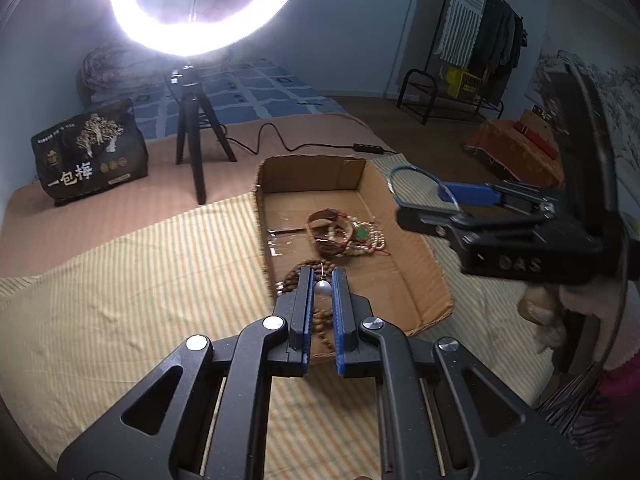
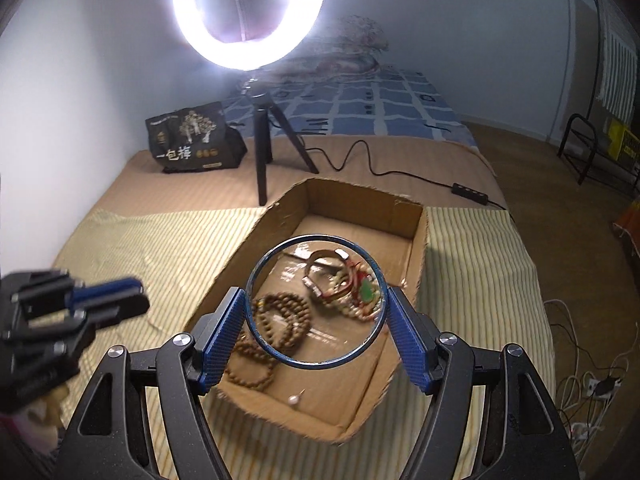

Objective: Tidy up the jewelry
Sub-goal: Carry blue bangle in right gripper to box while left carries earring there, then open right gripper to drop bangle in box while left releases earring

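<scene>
An open cardboard box lies on the striped cloth and holds jewelry: a brown bead string, a pile of bangles and pale beads with a green stone, and a pearl earring. My right gripper is shut on a thin blue bangle, held over the box. My left gripper hangs slightly parted over the box's near end, with the pearl lying in the box below its fingertips.
A ring light on a black tripod stands behind the box, its cable trailing right. A black printed bag sits at the back left. A clothes rack stands far right.
</scene>
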A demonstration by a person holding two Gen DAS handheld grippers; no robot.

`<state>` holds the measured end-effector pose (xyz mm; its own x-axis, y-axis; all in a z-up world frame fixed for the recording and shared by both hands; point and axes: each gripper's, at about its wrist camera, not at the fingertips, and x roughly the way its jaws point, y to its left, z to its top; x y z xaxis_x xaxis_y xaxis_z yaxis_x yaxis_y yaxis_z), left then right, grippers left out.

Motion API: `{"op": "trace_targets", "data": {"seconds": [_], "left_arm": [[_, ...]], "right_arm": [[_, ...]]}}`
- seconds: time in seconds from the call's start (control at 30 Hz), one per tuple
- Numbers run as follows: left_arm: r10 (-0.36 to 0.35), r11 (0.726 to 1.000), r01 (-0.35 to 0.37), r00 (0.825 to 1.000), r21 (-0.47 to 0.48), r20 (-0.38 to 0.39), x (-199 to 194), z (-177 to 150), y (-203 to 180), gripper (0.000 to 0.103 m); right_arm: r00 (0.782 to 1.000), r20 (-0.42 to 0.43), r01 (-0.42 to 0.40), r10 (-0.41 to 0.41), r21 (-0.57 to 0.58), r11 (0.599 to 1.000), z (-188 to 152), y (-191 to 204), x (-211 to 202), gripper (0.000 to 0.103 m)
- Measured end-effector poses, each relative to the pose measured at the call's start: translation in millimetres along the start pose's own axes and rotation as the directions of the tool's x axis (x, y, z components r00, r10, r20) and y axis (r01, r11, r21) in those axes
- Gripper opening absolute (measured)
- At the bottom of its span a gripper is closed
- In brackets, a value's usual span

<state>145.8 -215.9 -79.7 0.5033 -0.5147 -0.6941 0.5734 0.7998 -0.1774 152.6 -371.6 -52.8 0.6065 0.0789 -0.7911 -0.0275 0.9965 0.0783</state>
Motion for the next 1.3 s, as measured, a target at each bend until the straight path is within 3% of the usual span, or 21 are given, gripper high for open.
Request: {"op": "trace_targets", "data": {"seconds": [0.23,0.73,1.13,1.17,1.2,1.3], "left_arm": [[0.013,0.999,-0.013,1.0,0.038,0.009,14.0,3.1,-22.9,0.007],[-0.016,1.0,0.016,1.0,0.02,-0.013,41.9,12.0,-26.4,0.007],[-0.001,0.999,0.001,1.0,0.034,-0.009,47.9,12.7,-34.2,0.007],[0.001,0.999,0.0,1.0,0.034,-0.009,47.7,12.7,-34.2,0.016],[0.005,0.999,-0.005,1.0,0.033,-0.005,46.9,12.6,-34.4,0.032],[0.003,1.0,-0.004,1.0,0.026,0.007,43.1,13.1,-34.0,0.036]], "right_arm": [[1.0,-0.021,-0.001,0.002,0.02,1.0,15.8,-21.6,19.1,0.07],[0.997,-0.071,-0.012,0.015,0.046,0.999,36.7,-37.6,64.2,0.071],[0.997,-0.077,0.014,-0.009,0.06,0.998,40.1,-43.8,74.3,0.071],[0.997,-0.077,0.015,-0.01,0.056,0.998,40.0,-43.0,74.0,0.071],[0.997,-0.077,0.012,-0.007,0.057,0.998,40.1,-43.4,74.1,0.071],[0.997,-0.071,0.012,-0.008,0.059,0.998,40.8,-43.5,72.1,0.071]]}}
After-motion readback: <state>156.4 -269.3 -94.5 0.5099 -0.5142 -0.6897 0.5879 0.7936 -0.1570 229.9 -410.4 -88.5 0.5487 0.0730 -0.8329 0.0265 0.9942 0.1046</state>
